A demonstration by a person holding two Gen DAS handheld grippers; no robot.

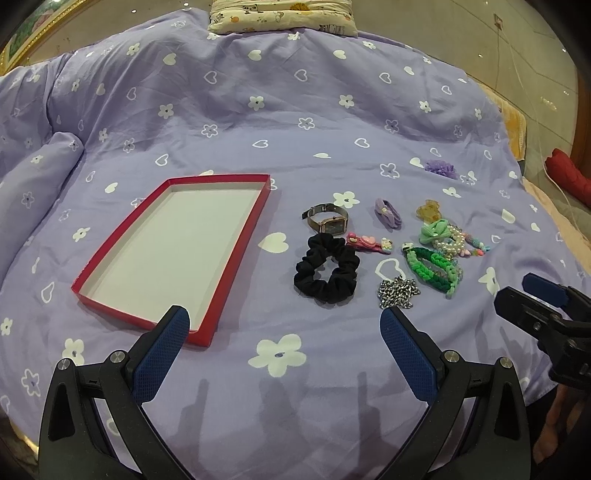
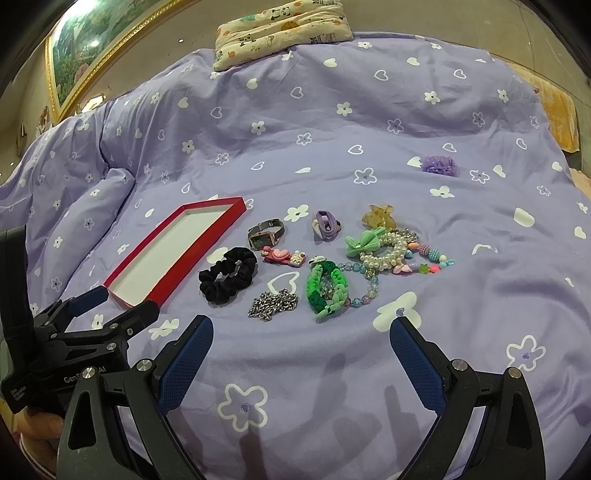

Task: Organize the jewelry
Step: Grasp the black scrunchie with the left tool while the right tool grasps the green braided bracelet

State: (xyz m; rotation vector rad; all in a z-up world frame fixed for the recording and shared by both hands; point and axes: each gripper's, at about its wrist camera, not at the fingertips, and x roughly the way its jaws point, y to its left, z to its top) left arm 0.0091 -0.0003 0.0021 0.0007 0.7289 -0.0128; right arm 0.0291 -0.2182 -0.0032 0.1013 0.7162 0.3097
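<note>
A shallow red box [image 1: 105, 258] [image 2: 162, 282] with a white floor lies on the purple bedspread, with nothing inside. To its right sits a cluster of pieces: a black scrunchie [image 1: 327, 273] [image 2: 227, 275], a wristwatch [image 1: 327, 219] [image 2: 266, 234], a pink clip [image 1: 369, 243] [image 2: 282, 256], a silver chain [image 1: 399, 293] [image 2: 273, 304], a green braided bracelet [image 1: 430, 269] [image 2: 327, 291], pearl and bead bracelets [image 2: 388, 254], and a purple hair tie [image 1: 388, 212] [image 2: 325, 225]. My left gripper [image 1: 284, 332] hovers open short of the box and scrunchie. My right gripper [image 2: 301, 343] hovers open short of the chain.
A purple flower piece [image 1: 441, 168] [image 2: 439, 164] lies apart, farther back on the right. A patterned pillow [image 2: 280, 26] sits at the bed's far end. A folded ridge of duvet [image 1: 40, 162] rises at left. A red object [image 1: 569, 173] lies off the bed's right edge.
</note>
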